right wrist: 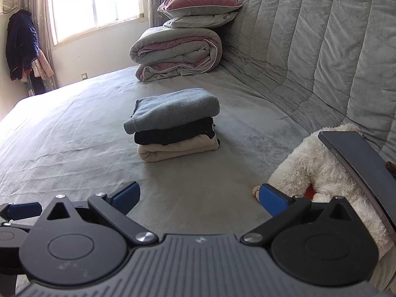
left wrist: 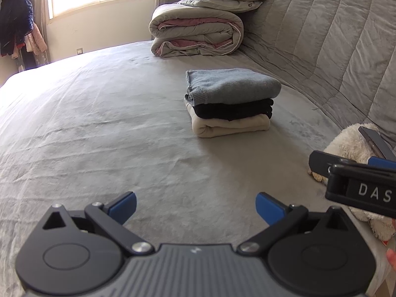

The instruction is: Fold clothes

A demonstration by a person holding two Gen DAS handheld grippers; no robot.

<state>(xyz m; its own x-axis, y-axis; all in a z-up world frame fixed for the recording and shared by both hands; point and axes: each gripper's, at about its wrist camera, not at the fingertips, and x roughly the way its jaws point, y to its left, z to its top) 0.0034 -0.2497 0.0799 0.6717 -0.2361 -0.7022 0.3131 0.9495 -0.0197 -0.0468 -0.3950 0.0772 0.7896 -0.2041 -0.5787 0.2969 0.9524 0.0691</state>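
while empty, both grippers' jaws wide

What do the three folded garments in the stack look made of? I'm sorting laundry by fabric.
Blue-grey top garment: looks like a fine knit, matte and slightly fuzzy, with a ribbed hem showing at its edge. Black middle garment: soft and matte, but too dark to tell the weave. Cream bottom garment: probably a thick fleece or brushed cotton, judging by its plump, smooth rolled fold.

grey bed [right wrist: 74, 136] carries folded clothes stack [right wrist: 173, 123], rolled quilt [right wrist: 175, 54], white plush toy [right wrist: 314, 168].
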